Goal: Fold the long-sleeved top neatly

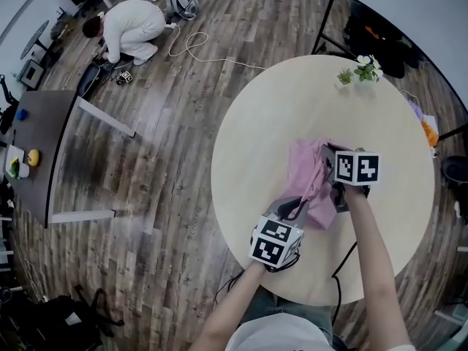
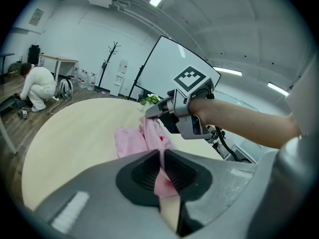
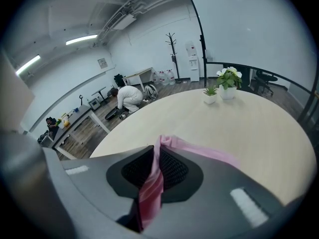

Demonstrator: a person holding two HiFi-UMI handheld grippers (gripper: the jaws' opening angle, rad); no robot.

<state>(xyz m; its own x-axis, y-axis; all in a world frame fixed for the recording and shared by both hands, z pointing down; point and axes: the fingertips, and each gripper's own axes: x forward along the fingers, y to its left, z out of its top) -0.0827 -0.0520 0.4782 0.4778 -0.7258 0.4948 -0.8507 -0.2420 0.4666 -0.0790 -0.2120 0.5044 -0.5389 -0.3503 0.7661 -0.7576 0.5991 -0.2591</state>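
One round table lies under both my tools and carries all the work. Next in size is the pink long-sleeved top. It is bunched, not flat, with one part resting on the table just ahead of the left gripper and another part lifted between the two tools. The left gripper is clenched on a fold of the pink cloth. The right gripper also has its jaws closed on a strip of it, which hangs down through them. I judge that two holds are taken so that the cloth can be pulled apart and spread flat, because no fold can be neat while it is crumpled. My right forearm reaches further over the table, and its tool points across toward the left one. My left forearm is nearer to my body, with its tool pointing forward. Two small potted plants stand well beyond the right gripper, away from the work.
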